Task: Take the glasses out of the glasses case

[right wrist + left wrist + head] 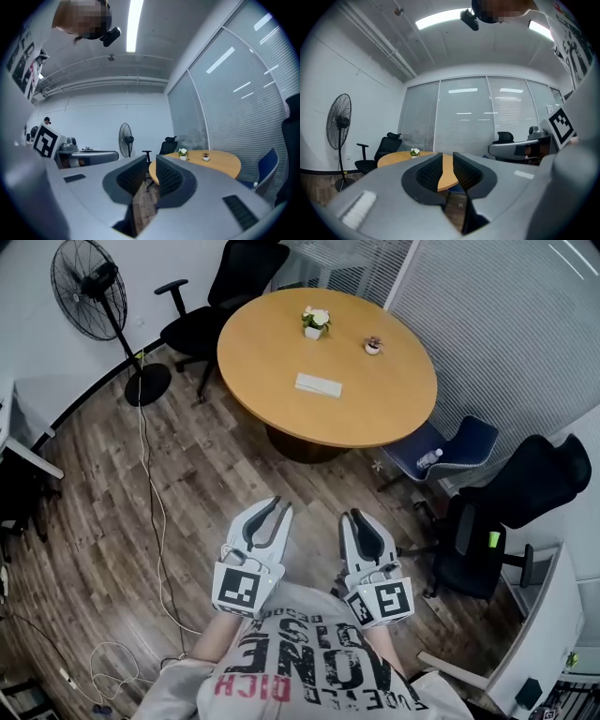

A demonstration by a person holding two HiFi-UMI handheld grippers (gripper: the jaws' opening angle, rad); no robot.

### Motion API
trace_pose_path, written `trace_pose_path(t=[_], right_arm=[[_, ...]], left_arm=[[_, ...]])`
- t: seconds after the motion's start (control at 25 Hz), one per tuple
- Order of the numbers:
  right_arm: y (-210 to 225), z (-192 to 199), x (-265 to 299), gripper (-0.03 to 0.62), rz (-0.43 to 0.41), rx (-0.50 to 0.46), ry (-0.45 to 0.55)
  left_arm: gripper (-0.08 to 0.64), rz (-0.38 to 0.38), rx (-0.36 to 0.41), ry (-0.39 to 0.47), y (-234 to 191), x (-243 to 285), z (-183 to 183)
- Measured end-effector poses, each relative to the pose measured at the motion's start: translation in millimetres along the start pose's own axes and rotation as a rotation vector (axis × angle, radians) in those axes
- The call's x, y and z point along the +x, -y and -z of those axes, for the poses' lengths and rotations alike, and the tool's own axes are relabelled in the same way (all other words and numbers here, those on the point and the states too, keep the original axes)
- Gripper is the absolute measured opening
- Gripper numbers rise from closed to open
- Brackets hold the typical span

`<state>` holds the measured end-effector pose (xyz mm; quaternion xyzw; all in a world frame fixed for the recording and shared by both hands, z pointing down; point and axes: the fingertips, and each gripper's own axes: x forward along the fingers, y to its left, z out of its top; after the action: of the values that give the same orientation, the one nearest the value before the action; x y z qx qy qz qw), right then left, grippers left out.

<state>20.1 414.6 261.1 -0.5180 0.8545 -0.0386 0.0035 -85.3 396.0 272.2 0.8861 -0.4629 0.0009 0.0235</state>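
Left tongs [279, 508] parted, empty; right tongs [353, 516] clenched; glasses case [319, 384] lies left-right.

The person holds both grippers out level in front of the torso [309, 667], side by side and near each other, both pointing forward. The left gripper [279, 507] has its jaws a little apart, with nothing between the pads. The right gripper [350, 516] has its jaws drawn together and is also empty. Neither touches the other.
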Motion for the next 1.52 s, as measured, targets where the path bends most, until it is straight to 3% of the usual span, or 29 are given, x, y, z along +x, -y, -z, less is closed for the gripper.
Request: trace_pose_path(t=[0.32, 0.72, 1.12, 1.24, 1.52], right_arm=[[9.4, 7.4, 42.4, 0.023, 0.047, 0.019, -0.013], [33.0, 20.3, 69.4, 0.023, 0.042, 0.048, -0.050], [100.9, 12.6, 140.2, 0.023, -0.011, 0.057, -0.042], [124.3, 7.4, 160.8, 0.023, -0.034, 0.047, -0.040], [170.9, 7.1, 194.5, 0.023, -0.064, 0.033, -0.066]], left_arm=[[0.077, 0.024, -0.029, -0.029, -41.9, 30.4, 9.0], [0.077, -0.018, -0.075, -0.060, -61.6, 59.6, 24.2], [0.077, -0.034, -0.067, -0.039, -81.7, 150.1, 18.4], [0.077, -0.051, -0.030, -0.006, -91.0, 182.8, 10.7], [0.077, -0.092, -0.054, -0.007, -100.6, 234.3, 7.0]])
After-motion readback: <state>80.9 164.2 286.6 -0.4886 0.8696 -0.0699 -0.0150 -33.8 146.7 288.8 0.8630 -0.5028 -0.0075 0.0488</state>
